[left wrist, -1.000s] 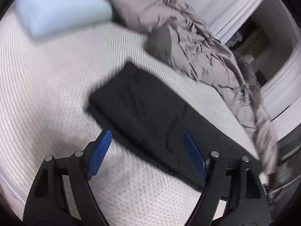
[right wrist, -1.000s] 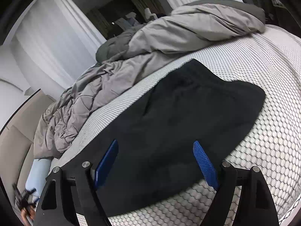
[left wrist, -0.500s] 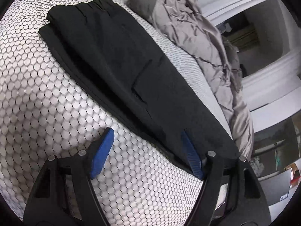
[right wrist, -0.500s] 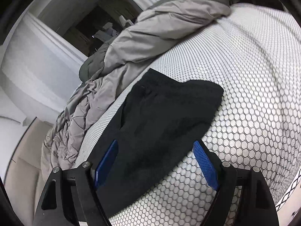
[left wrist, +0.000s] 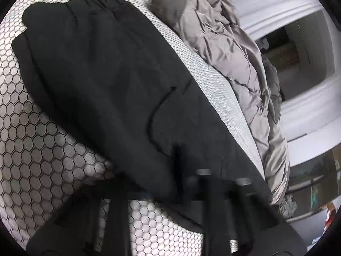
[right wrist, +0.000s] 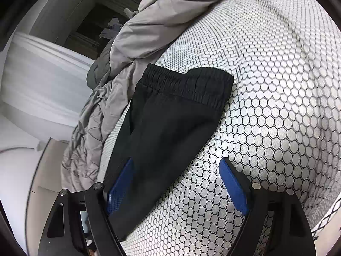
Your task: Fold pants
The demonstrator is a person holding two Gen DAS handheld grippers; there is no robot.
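Black pants (left wrist: 110,81) lie flat along a mattress with a white honeycomb cover (left wrist: 32,140), folded lengthwise, the elastic waistband at the far end (right wrist: 187,85). My left gripper (left wrist: 170,181) is low on the near edge of the pants; its fingers are blurred, close together, with dark cloth between them. My right gripper (right wrist: 177,183) is open, its blue pads (right wrist: 233,188) spread; the left pad rests over the pants (right wrist: 170,140), the right one over bare mattress (right wrist: 277,85).
A crumpled grey duvet (left wrist: 230,49) lies along the far side of the pants and shows in the right wrist view (right wrist: 149,15) too. White curtains (right wrist: 36,79) and a dark doorway stand behind it. The mattress edge is at lower right (right wrist: 326,219).
Both grippers moved closer and lower to the pants. My left gripper's fingers went from wide open to closed on the near edge of the cloth. The right stayed open.
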